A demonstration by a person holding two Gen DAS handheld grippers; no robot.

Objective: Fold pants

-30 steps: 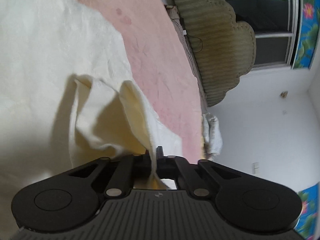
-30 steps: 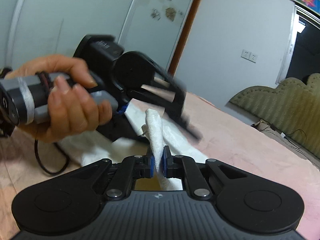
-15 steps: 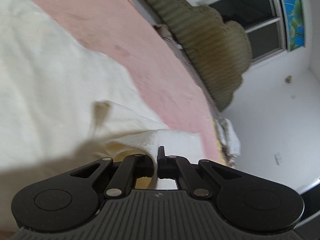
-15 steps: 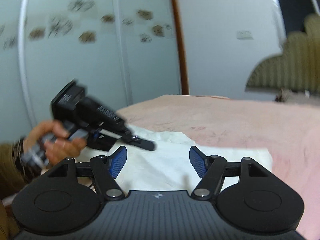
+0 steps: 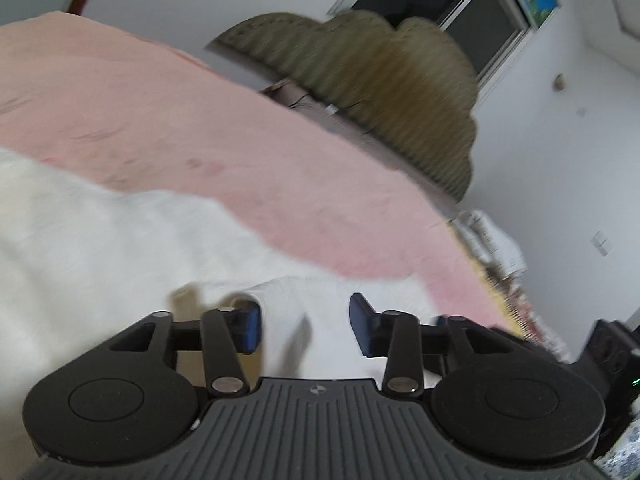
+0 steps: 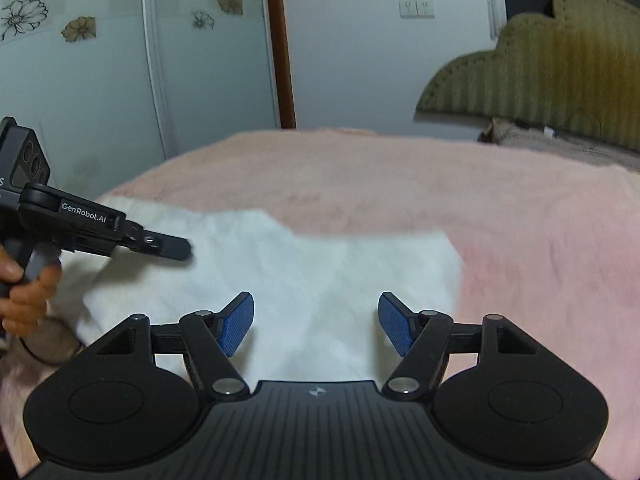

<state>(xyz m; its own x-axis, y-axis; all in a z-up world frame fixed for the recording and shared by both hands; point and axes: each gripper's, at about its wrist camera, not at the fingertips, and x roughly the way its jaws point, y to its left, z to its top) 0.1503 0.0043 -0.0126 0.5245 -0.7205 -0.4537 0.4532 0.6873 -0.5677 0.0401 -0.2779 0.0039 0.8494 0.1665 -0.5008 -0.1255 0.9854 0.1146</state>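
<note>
Left wrist view: the left gripper [image 5: 306,330] has just been opening its jaws, which now stand partly apart with nothing pinched between them; the white pants [image 5: 100,248] lie below and ahead of the blue pads [image 5: 250,330], not pressed by either, though the blur hides whether a fold brushes them. The pants rest on the pink bed [image 5: 200,140], with an olive scalloped headboard [image 5: 380,96] beyond and a dark window [image 5: 440,0] in the wall behind it. In the right wrist view the right gripper [image 6: 316,322] holds its jaws wide apart and empty over the near edge of the pants [image 6: 304,264], which lie flat as a folded white rectangle on the bed [image 6: 400,176]. The left gripper [image 6: 160,244] reaches in from the left above the pants' left end, gripped by a hand [image 6: 24,292]. Behind the bed stand flowered wardrobe doors [image 6: 120,60] and a wall with sockets [image 6: 416,9].
</note>
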